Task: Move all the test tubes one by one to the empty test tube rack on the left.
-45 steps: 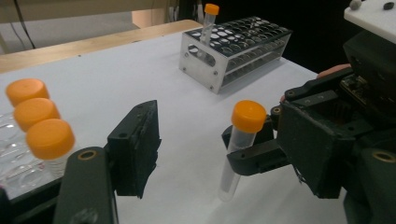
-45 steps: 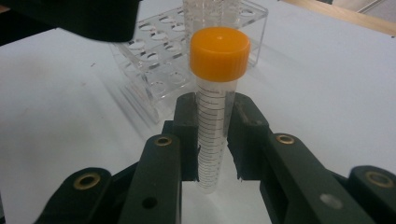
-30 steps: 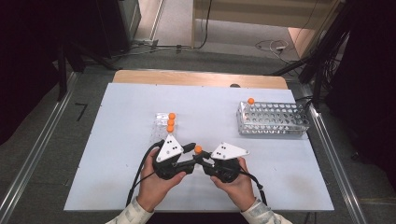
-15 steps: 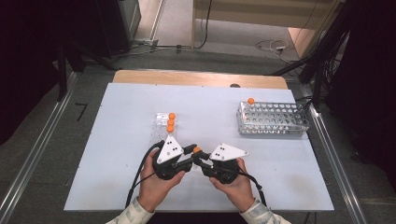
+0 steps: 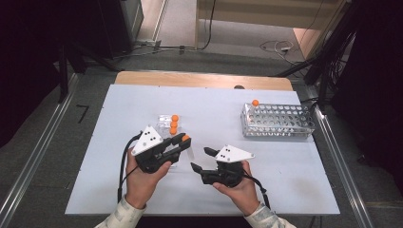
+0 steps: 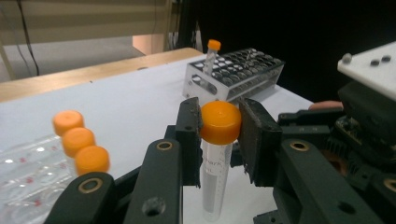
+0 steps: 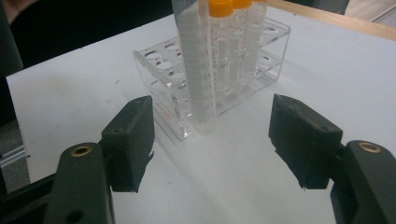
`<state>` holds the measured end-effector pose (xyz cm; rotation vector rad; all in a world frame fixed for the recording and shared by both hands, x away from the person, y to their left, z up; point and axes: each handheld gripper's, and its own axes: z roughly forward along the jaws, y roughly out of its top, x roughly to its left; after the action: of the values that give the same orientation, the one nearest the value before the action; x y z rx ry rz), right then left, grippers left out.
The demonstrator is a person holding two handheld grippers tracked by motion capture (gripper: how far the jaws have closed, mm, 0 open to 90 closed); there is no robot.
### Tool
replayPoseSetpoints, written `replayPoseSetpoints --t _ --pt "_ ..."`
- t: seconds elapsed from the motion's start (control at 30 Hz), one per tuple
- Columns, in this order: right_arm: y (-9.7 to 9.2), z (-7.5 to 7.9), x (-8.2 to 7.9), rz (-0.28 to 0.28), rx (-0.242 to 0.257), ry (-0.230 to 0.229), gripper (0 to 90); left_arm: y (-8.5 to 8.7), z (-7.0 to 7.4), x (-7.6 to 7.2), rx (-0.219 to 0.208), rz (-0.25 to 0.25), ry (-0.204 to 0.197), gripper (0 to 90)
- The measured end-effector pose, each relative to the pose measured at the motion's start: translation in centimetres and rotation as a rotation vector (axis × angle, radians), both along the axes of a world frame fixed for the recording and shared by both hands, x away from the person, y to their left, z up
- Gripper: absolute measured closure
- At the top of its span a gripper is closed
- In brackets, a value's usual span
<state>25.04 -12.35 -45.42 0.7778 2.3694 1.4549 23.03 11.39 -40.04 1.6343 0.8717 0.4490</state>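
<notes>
Now, taking the metal rack as the landmark:

Held thing: a capped tube (image 6: 215, 154) hangs upright in the left tongs (image 5: 182, 141), gripped at its orange cap; its long axis runs straight down, the clear body free below the jaws.

Left tongs: closed on the tube cap, one pad on either side of it, as the left gripper view makes plain.

Right tongs: the right tongs (image 5: 201, 159) stand wide with nothing pressed between the pads; their jaws have just been opening, and in the right gripper view the tube's lower end (image 7: 198, 70) hangs ahead of the gap, touched by neither pad.

Landmark: the metal rack (image 5: 278, 120) sits at the far right of the desk (image 5: 285, 161), with one orange-capped tube (image 5: 255, 103) already standing in a corner hole.

Bearing: from the rack, the held tube lies well apart, toward the person and to the left; the right tongs lie between it and the rack, so the right hand is the nearer one.

Other store: a small clear rack (image 5: 167, 124) with three capped tubes (image 5: 174, 124) stands just behind the left tongs, farther from the metal rack.

Judgement: the move ahead probably carries the tube across to the metal rack, and it needs the tube kept vertical over a hole.
</notes>
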Motion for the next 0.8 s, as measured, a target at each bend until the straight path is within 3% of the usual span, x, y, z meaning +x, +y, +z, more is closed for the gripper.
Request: replayPoseSetpoints --t 0.3,0.47,0.8 --pt "0.0 -0.2 0.1 -0.004 -0.007 0.006 29.5 2.0 1.1 0.4 -0.027 0.07 -0.005 70.9" --pt "-0.1 -0.2 0.2 -0.012 -0.007 0.009 29.5 3.0 1.3 0.7 -0.003 0.131 -0.01 70.9" --pt "-0.2 -0.1 0.3 -0.013 -0.008 0.006 29.6 3.3 0.6 1.3 0.047 0.178 0.001 70.9"
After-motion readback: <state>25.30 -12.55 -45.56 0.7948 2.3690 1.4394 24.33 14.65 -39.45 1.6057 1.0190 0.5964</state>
